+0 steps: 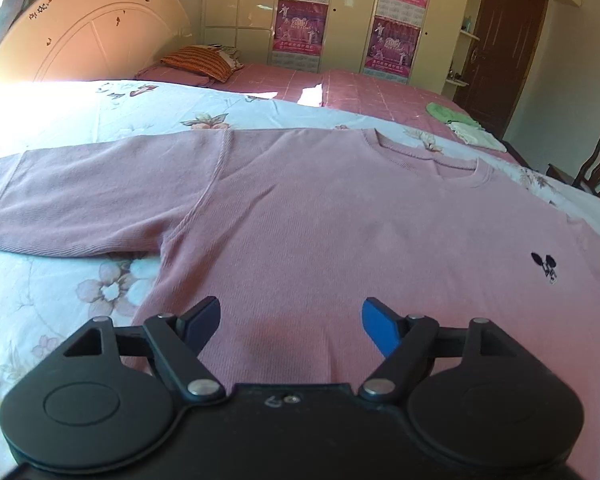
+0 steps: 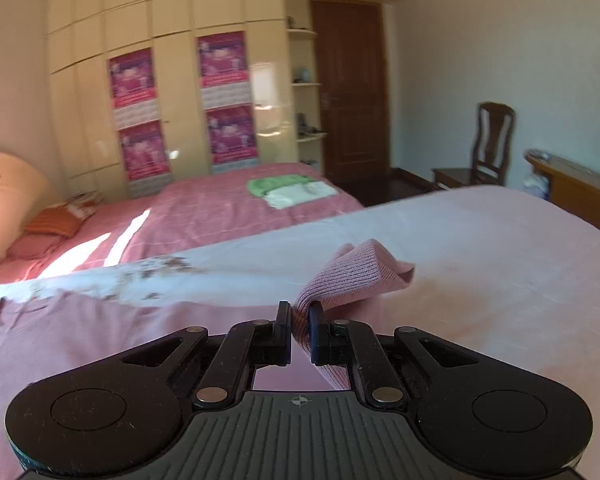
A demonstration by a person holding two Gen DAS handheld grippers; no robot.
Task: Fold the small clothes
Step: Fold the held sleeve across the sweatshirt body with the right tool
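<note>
Nearby, green cloth (image 2: 278, 182) beside white cloth (image 2: 300, 195).

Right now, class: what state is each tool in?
Left tool: open, empty, above the pink sweater.
Right tool: closed on a fold of the pink sweater.

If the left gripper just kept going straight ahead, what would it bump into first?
Most likely the pink sweater spread on the bed: the open left gripper points down over its front. How far above the fabric it is remains unclear.
</note>
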